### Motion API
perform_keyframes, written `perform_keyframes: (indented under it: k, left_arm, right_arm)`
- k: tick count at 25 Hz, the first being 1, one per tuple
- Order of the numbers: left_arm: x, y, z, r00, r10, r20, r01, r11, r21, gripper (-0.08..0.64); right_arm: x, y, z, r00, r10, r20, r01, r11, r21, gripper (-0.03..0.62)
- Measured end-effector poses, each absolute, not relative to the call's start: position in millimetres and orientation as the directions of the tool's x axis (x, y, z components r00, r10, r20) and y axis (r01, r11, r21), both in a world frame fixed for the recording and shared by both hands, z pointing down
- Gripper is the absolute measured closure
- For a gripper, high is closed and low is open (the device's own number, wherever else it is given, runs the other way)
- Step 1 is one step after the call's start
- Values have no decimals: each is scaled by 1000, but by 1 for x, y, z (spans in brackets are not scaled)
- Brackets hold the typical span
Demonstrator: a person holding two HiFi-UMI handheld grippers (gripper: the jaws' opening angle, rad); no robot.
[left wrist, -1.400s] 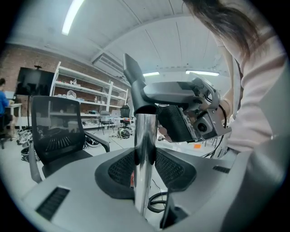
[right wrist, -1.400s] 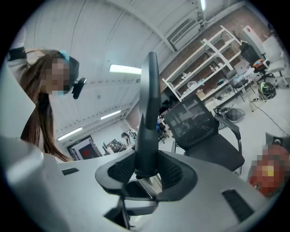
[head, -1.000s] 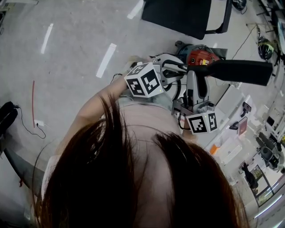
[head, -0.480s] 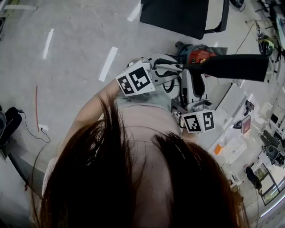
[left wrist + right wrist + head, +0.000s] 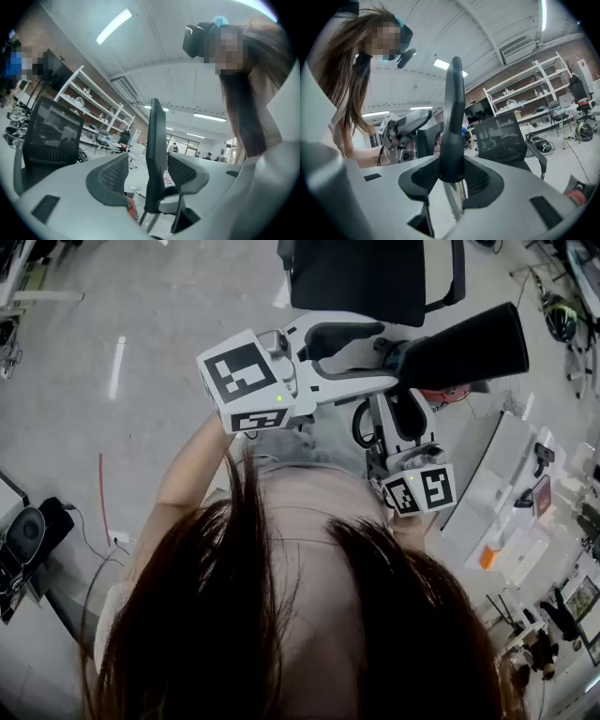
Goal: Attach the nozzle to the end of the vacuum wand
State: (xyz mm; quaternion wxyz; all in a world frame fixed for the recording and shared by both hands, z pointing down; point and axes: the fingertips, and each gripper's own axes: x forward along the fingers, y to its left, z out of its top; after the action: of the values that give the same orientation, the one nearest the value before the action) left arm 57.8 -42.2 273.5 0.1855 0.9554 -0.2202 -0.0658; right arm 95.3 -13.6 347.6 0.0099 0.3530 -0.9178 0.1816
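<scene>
Workshop shelves (image 5: 520, 99) behind: right gripper (image 5: 452, 177) clamps the nozzle (image 5: 453, 108), left gripper (image 5: 149, 173) just opened, seemingly around it.

A black mesh-backed office chair (image 5: 366, 277) stands at the top centre of the head view on a glossy grey floor (image 5: 169, 334). A thin red cord (image 5: 101, 498) lies at the left edge, above a black round-faced device (image 5: 33, 535). A long white table (image 5: 487, 465) fills the right side. White open metal shelving (image 5: 525, 96) shows at the right of the right gripper view.
</scene>
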Motion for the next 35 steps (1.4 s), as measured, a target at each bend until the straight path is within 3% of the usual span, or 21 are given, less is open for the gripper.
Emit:
perform_keyframes:
  k: [4,8,9,10,18,29,35]
  left_arm:
    - [89,-55,253,963,-269,7,-255,-904,343,302]
    - [107,-50,220,994,-97,-57,-71,-931,358,306]
    - [112,-50,214,996,-75,-56,-52,-942,331,342]
    - [116,-49,211,997,-63,-47,-46,-952,302,422]
    - [133,-46,209,999,-39,-24,-30,-957,287,458]
    - [125,-43,210,996,-89,-28,-77,-953,293,463]
    - [121,-41,210,995,-99,-15,-91,-955,283,463]
  right_arm:
    - [95,-11,347,-761,-630,153,-642,702,-307,426]
    - [93,-8,343,-770,-619,154,-635,723,-272,426]
    - [94,-8,342,-772,-618,149,-633,726,-267,426]
    - [97,-8,341,-776,-614,145,-628,732,-263,426]
    - [114,-10,339,-817,-555,160,-577,772,-266,426]
    - [102,-13,324,-907,-340,247,-398,885,-241,425]
    - [97,-12,324,-916,-284,285,-353,907,-229,425]
